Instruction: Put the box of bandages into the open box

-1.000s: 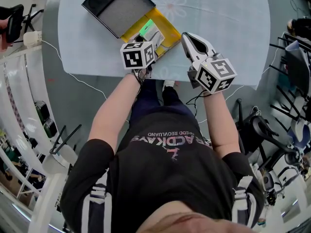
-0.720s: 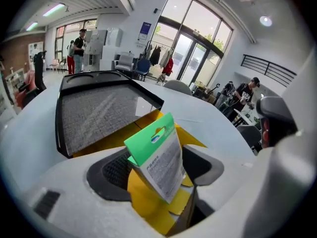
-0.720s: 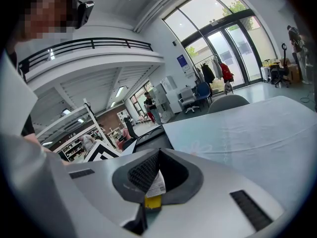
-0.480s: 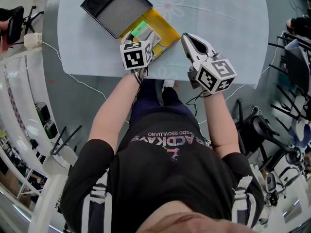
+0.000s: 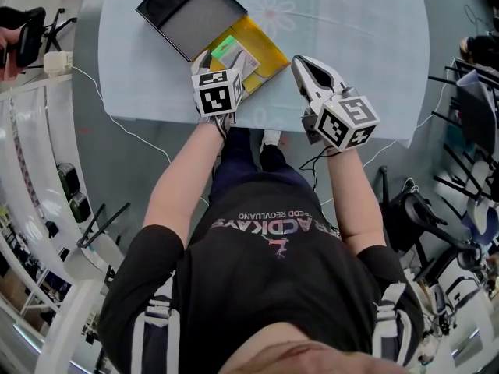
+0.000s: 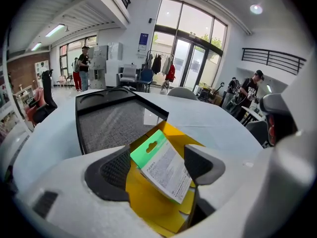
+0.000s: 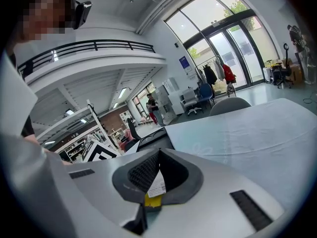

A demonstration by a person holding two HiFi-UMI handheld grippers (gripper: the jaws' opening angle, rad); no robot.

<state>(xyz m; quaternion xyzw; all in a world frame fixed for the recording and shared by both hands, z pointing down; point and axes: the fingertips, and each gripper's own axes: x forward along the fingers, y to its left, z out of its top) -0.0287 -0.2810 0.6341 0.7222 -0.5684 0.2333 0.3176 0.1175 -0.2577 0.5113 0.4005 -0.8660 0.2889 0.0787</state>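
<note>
bandage box lies tilted in the yellow open box, between the left gripper's wide-spread jaws. black lid adjoins at 11 o'clock. right gripper, jaws together, is at 3 o'clock. a second ago the left jaws stood narrower.

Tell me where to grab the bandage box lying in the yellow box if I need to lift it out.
Probably take the bandage box by its two long edges near the raised green tab end, coming from the person's side, as the left tool points. It is flat and leans tilted in the yellow box, so those edges look free.
</note>
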